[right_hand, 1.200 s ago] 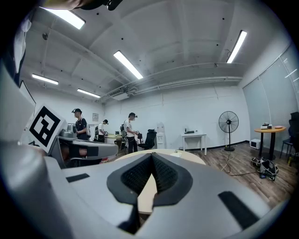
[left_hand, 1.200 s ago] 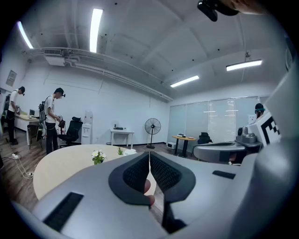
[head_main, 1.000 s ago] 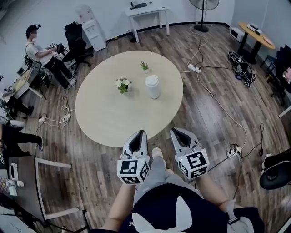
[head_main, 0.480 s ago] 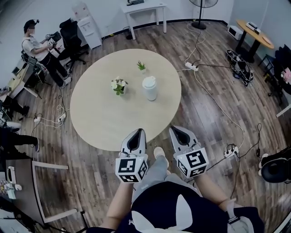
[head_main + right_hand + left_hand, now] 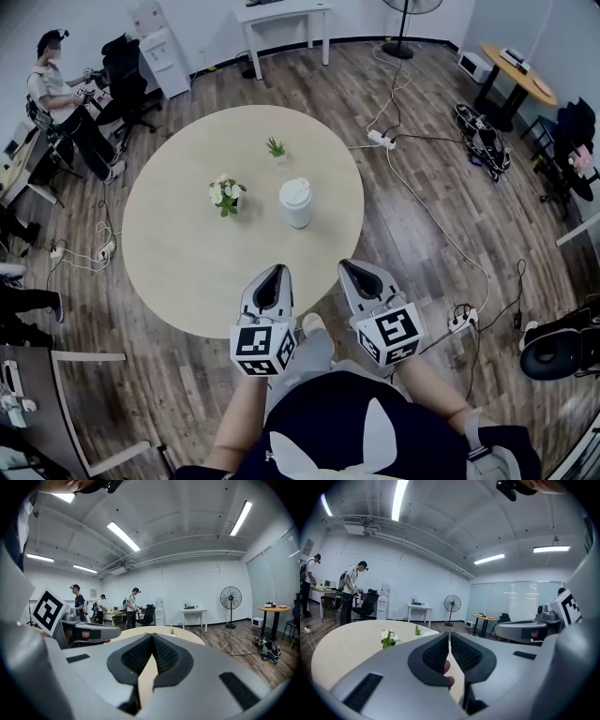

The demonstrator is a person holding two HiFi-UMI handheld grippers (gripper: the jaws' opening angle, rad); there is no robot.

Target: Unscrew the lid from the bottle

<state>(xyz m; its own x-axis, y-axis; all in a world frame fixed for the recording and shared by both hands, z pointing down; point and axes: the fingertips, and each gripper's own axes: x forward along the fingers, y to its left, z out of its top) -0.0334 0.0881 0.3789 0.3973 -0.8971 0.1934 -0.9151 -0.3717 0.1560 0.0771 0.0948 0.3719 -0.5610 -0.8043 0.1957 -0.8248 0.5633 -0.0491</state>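
Left gripper [image 5: 275, 271], right gripper [image 5: 346, 266] — both closed

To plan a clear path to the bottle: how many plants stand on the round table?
2. White flowers stand left of the bottle in the head view; a small green plant stands beyond it, toward the far edge. None seems hidden.

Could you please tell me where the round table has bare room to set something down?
The round beige table is bare from the white flowers and white lidded bottle to its near rim. Crowded beyond: a small green plant behind them.
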